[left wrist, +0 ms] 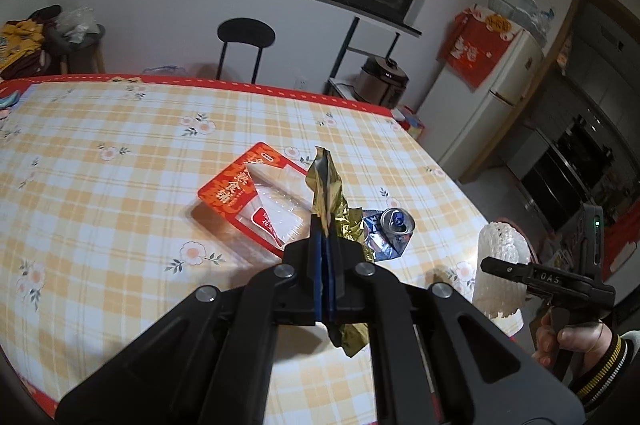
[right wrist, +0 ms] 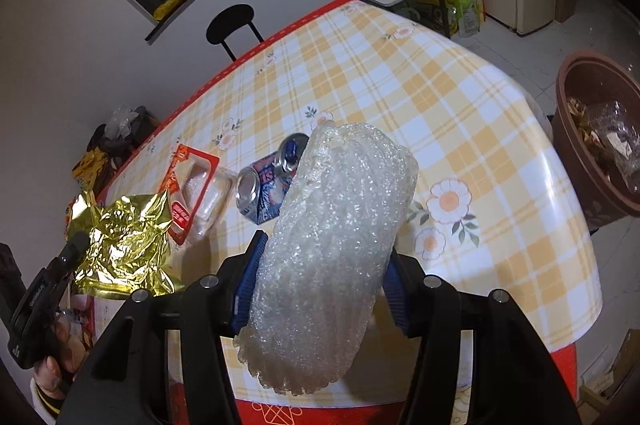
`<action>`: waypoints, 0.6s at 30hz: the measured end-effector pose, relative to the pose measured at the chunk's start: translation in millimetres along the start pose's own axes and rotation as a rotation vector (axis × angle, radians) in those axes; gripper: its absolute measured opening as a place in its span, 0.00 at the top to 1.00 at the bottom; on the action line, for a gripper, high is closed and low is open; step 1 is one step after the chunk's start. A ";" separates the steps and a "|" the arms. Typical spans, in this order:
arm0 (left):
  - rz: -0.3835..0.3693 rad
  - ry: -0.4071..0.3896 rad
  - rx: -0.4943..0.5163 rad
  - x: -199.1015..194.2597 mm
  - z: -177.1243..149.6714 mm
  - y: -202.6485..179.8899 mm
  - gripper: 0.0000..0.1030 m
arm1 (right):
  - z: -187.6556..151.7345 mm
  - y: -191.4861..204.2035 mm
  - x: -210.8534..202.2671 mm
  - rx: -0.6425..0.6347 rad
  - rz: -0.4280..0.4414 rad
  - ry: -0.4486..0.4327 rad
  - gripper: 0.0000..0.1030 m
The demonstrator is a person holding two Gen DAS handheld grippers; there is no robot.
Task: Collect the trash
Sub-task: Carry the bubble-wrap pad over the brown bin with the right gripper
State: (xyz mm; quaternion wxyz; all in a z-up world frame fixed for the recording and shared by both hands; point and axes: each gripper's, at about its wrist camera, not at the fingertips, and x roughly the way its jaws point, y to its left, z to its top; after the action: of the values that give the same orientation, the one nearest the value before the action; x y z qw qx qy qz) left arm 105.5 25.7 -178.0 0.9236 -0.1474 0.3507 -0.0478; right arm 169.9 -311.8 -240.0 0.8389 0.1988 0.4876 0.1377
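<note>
Gold foil wrapper [left wrist: 325,185] sits pinched edge-on between the closed jaws of the left gripper [left wrist: 325,225], lifted above the table [left wrist: 120,129]. Bubble-wrap roll [right wrist: 336,241] is squeezed between the right gripper [right wrist: 320,289] pads. Thin foil could slide free of so narrow a pinch; the springy roll may pop out. Crushed can [right wrist: 268,181] and red food tray [left wrist: 256,201] lie uncollected. Beyond the table edge, the brown bin [right wrist: 576,161] already holds plastic and paper scraps
</note>
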 end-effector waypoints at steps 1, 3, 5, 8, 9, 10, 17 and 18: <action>0.009 -0.007 -0.002 -4.1 -0.2 -2.9 0.94 | 3.0 -1.2 -3.2 -0.006 0.006 -0.003 0.48; 0.022 -0.019 -0.008 -10.0 0.3 -9.0 0.94 | 8.4 -5.3 -9.7 -0.014 0.015 -0.008 0.48; 0.034 -0.041 -0.016 -17.2 1.4 -18.9 0.94 | 14.4 -12.1 -16.4 -0.019 0.022 -0.016 0.48; 0.043 -0.066 -0.028 -24.2 3.5 -33.6 0.94 | 24.3 -28.3 -28.3 -0.012 0.032 -0.032 0.48; 0.044 -0.074 -0.032 -27.1 4.1 -41.3 0.94 | 27.8 -35.6 -33.1 -0.007 0.035 -0.038 0.48; 0.045 -0.078 -0.032 -28.3 5.0 -46.4 0.94 | 30.7 -41.6 -36.9 -0.004 0.036 -0.044 0.48; 0.034 -0.106 -0.013 -31.4 8.4 -101.4 0.94 | 44.1 -106.2 -65.8 0.046 0.015 -0.082 0.48; 0.031 -0.108 -0.009 -30.8 8.5 -108.9 0.94 | 45.0 -119.2 -70.5 0.054 0.007 -0.087 0.48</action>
State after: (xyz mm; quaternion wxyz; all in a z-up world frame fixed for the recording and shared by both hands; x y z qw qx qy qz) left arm 89.7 -70.0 -119.1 0.9412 -0.1486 0.3025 -0.0240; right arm 179.3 -456.0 -221.9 0.8532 0.2291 0.4534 0.1184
